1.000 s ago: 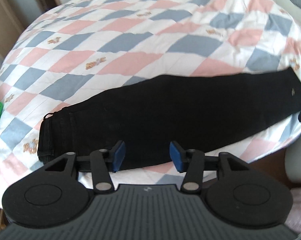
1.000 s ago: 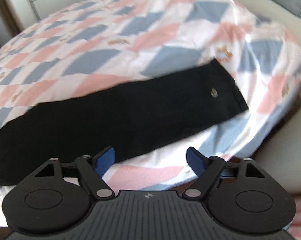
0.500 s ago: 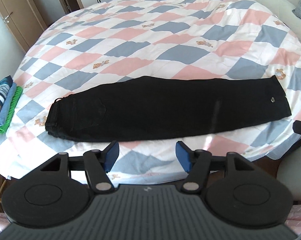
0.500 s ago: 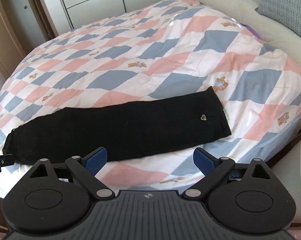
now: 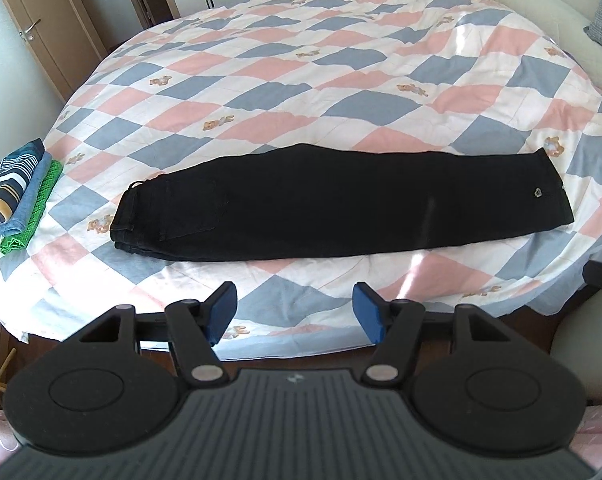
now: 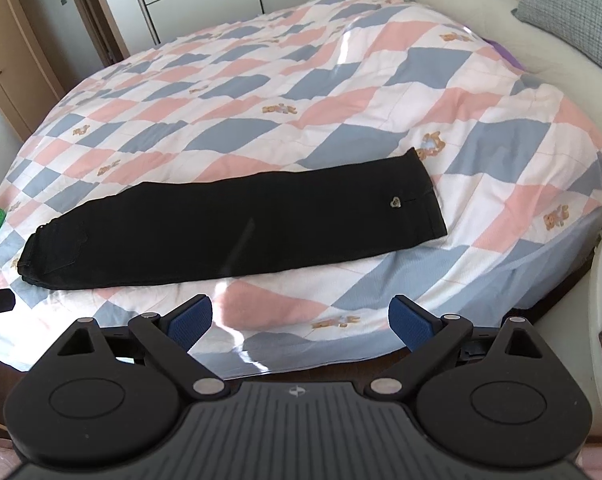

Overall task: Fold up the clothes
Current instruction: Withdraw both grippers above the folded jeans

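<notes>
**Black trousers laid out on the bed**

The black trousers (image 5: 341,204) lay folded lengthwise, flat across the checked quilt (image 5: 341,80) near the bed's edge. Both tools, left (image 5: 295,312) and right (image 6: 301,320), hovered apart from them, jaws open and empty. Folded clothes (image 5: 17,196) sat stacked at the quilt's left edge.

Left tool (image 5: 294,307): tilted steeply downward, 2 blue-padded fingers (image 5: 222,309) spread moderately apart, nothing between them, nothing touched. Black linkage arms angled inward from 2 round hubs on a ribbed grey body. Right tool (image 6: 300,319): likewise pitched downward, pads (image 6: 412,322) splayed very wide, gap empty, no contact with anything. Edge of the right tool glimpsed at the far right of the left wrist view; edge of the left tool at the far left of the right wrist view.
</notes>
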Motion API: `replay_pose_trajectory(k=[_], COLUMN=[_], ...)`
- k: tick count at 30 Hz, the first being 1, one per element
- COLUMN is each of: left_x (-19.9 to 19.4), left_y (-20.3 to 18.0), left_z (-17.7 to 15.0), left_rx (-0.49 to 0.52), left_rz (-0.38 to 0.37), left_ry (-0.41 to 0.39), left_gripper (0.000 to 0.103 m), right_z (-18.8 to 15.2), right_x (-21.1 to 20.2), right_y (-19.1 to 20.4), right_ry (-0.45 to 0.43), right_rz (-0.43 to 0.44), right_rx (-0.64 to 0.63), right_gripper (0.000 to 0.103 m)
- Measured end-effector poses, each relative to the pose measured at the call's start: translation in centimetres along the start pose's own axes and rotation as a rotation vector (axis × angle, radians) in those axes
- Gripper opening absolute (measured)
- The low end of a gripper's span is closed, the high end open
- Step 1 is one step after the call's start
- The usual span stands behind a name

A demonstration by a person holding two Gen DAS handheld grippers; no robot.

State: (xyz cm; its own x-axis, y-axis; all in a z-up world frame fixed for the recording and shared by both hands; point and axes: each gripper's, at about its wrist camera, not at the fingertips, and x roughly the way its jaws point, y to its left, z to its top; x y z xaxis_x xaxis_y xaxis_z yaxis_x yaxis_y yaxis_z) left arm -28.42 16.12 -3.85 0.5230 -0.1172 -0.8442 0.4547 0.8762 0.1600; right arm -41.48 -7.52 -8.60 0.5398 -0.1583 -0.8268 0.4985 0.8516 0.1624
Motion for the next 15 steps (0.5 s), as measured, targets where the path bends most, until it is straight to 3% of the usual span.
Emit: replay_pose_trajectory(k=[15], left_x=[1.1], left_y=[4.8], left_z=[-0.1], left_rx=[0.016], left_rz=[0.006], left_ry=[-0.015], left_gripper=[0.063], right_z=[-0.5], right_x=[0.8], right_y=[5.5], right_ry=[-0.007], right_rz=[0.002], right_rx=[-0.004], right_gripper=[0.098])
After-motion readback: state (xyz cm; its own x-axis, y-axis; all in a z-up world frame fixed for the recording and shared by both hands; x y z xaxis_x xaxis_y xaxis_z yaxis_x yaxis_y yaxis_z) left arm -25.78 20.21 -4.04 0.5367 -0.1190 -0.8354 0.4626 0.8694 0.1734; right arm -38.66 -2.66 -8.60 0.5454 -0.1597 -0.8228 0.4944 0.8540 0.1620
